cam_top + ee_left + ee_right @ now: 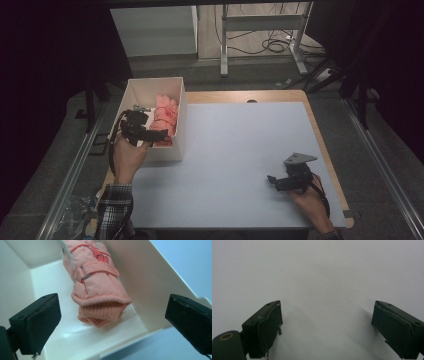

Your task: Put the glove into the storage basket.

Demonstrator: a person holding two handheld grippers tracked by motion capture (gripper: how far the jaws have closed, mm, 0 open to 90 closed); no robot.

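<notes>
Two hand-held grippers are logged: the left hand-held gripper (110, 322), jaws spread over the pink glove (97, 287) lying in the white box (134, 95), should be centred on the ribbed cuff before closing, while the right hand-held gripper (327, 327) is held released above the tabletop (235, 150).

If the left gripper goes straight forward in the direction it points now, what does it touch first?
Most likely the ribbed cuff of the pink rolled garment in the white box. The left gripper is open, its fingers either side of that cuff. Depth is unclear, so the box floor could come first.
</notes>
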